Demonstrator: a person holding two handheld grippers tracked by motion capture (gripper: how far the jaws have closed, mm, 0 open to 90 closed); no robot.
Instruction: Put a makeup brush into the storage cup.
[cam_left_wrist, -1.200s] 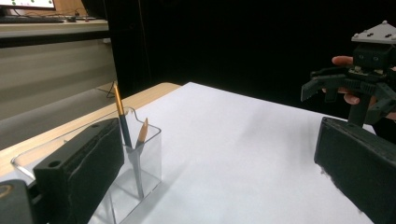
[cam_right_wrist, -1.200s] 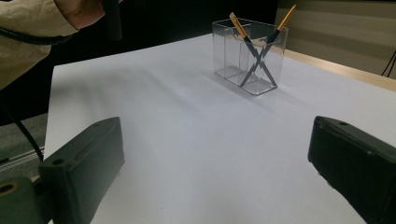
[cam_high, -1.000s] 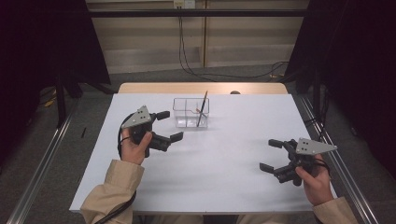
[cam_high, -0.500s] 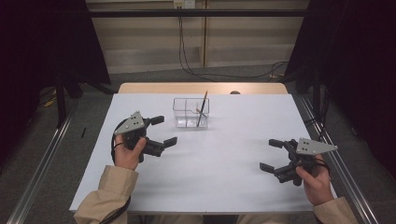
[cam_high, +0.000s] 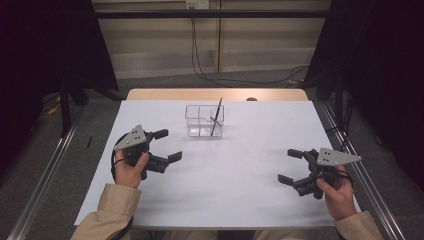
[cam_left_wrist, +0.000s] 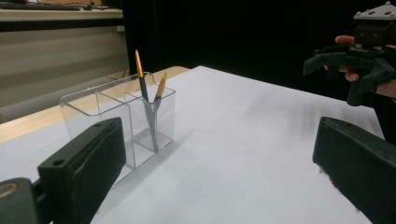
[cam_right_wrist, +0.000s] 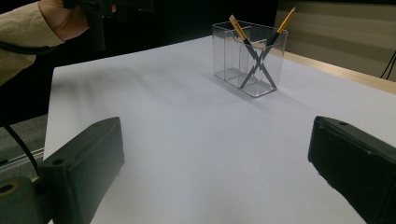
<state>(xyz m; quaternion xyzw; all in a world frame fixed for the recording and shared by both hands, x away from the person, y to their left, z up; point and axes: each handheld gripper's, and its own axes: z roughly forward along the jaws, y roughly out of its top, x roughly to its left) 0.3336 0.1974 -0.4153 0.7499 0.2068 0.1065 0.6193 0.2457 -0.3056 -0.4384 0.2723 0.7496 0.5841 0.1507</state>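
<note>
I held my left gripper (cam_high: 165, 145) and my right gripper (cam_high: 290, 166) above the white table (cam_high: 240, 185), both with the jaws spread wide and nothing between them. The clear holder (cam_high: 204, 120) stood well apart from both, near the far middle of the table. Two pens (cam_right_wrist: 259, 44) leaned crossed inside one compartment. So I judged the putting-in was done, and little was left for me.

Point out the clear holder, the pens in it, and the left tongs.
clear holder (cam_high: 197, 127): high view, front wall.
pens (cam_right_wrist: 258, 53): right gripper view, where the shafts cross.
left tongs (cam_high: 167, 145): high view, midway between fingertips.
</note>
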